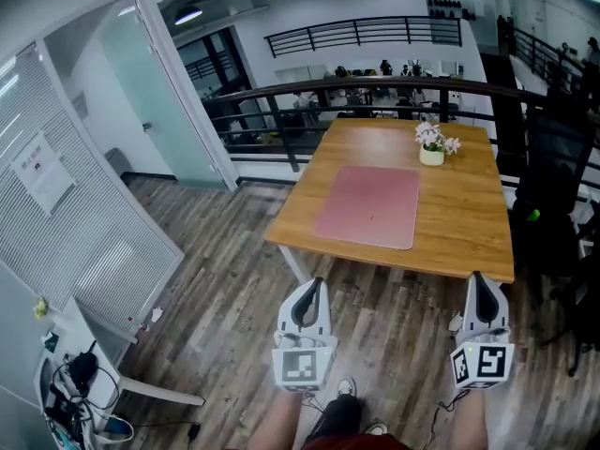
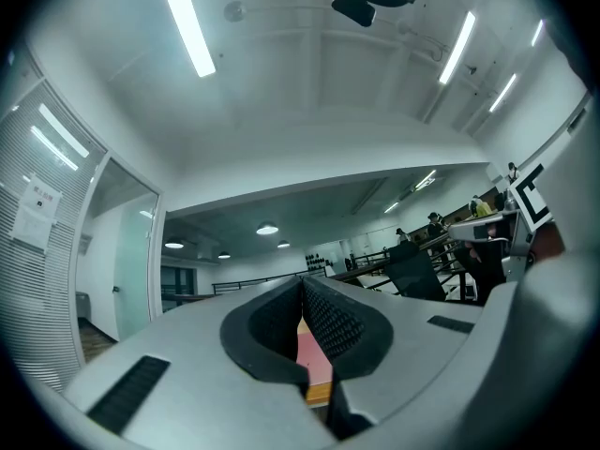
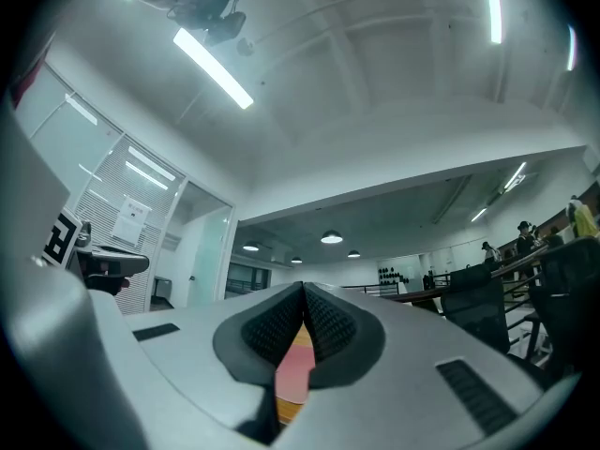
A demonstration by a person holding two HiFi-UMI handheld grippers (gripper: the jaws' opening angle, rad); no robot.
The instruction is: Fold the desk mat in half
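- Left gripper view: the grey plastic left gripper point(image 2: 302, 284) with black ribbed pads has its jaws pressed together at the tips. Nothing is caught between them, and only a strip of pink shows through the hollow behind the tips.
- The right gripper view shows the same of the matching grey right gripper point(image 3: 304, 287): its jaws meet and it holds nothing.
- I judge both are closed simply because there is nothing within reach to take. Each must open before it can pinch an edge.
- The two are carried side by side and tipped slightly upward over the grey-brown plank floor point(image 1: 225, 279). The person's pale shoes point(image 1: 345, 387) are just behind and below them.
- Ahead of both, and well apart from them, stands the rectangular light-wood table point(image 1: 469, 209), its near edge facing the grippers. Neither gripper is over it yet.
- The pink rectangular desk mat point(image 1: 368, 206) lies flat and unfolded on that table. It is ahead of the pair, nearer the left gripper's line than the right's, with its near edge close to the table's near edge.
- Held abreast like this, the pair looks set for one gripper at each near corner, so the near edge can be lifted evenly toward the far one.
- Past the mat's far right corner, near it but off it, a small white pot of pale flowers point(image 1: 431, 148) stands. It should not hinder the fold.
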